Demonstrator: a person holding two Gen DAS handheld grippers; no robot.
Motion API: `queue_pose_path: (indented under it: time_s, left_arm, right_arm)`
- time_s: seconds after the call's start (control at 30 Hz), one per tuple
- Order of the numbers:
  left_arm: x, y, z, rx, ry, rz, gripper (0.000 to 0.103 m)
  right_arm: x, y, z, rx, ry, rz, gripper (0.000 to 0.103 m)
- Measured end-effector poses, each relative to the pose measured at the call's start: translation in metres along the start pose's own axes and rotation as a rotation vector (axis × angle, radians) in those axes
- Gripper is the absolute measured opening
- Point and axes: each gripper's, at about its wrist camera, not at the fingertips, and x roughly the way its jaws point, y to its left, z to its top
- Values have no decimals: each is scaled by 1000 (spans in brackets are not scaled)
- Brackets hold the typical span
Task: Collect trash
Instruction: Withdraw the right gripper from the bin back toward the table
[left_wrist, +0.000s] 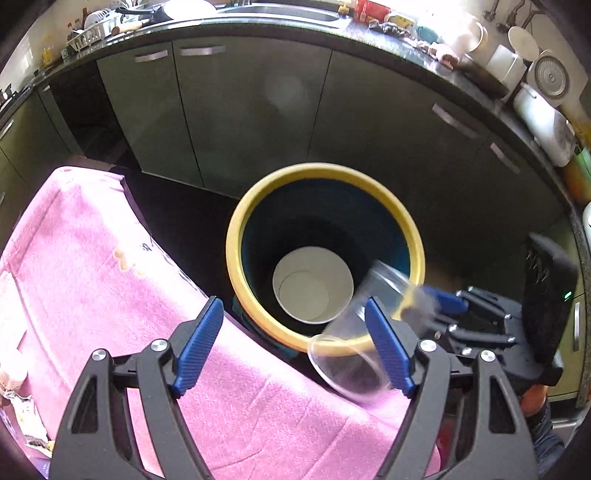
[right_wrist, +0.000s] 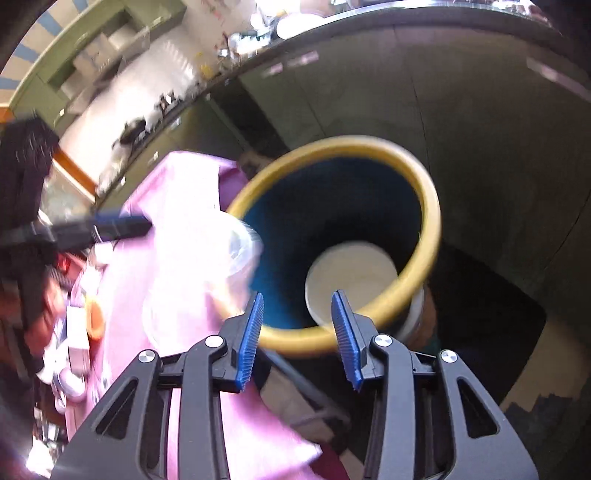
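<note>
A blue bin with a yellow rim (left_wrist: 258, 206) stands on the floor beside the pink-covered table (left_wrist: 92, 258); a white paper cup (left_wrist: 312, 284) lies at its bottom. A clear plastic cup (left_wrist: 354, 343) is in the air at the bin's near rim, tilted and blurred, free of both grippers. My left gripper (left_wrist: 295, 347) is open and empty over the table edge. My right gripper (right_wrist: 297, 339) is open and empty just above the bin rim (right_wrist: 432, 206). The clear cup (right_wrist: 240, 258) shows blurred left of the bin; the white cup (right_wrist: 351, 273) shows inside.
Grey-green kitchen cabinets (left_wrist: 251, 110) run behind the bin under a cluttered counter (left_wrist: 424, 33). The pink cloth (right_wrist: 177, 258) carries small items at its far left (right_wrist: 92, 314). The dark floor (right_wrist: 498, 314) surrounds the bin.
</note>
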Motion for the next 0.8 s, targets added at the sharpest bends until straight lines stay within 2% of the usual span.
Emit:
queue_pose_path:
  time_s: [0.07,0.17,0.37,0.47,0.57,0.7,0.8]
  left_arm:
    - [13,3,-2,-1,25,9,75]
    - [27,5,1,-11,42,14,75]
    - [-6,6,-3,-1,-15,7,75]
    - [-39,12,-13,-5,-61,-4,76]
    - [-90,29,-34,-36,-142,-16,84]
    - [-162,59,-75,-93,-263,38,89]
    - [-205,80,-111,-158,-325,78,91]
  right_arm:
    - [7,5,3,7,-14,10,40]
    - [12,12,6,15,-37,-26,39]
    - [-25,16,5,-18,-103,-68,39]
    - [-41,22,4,-47,-114,-74,39]
    - [-48,31,2,-93,-98,-75,44]
    - [-48,60,2,-198,-56,-49,45]
    - [-35,100,3,-294,0,27,48]
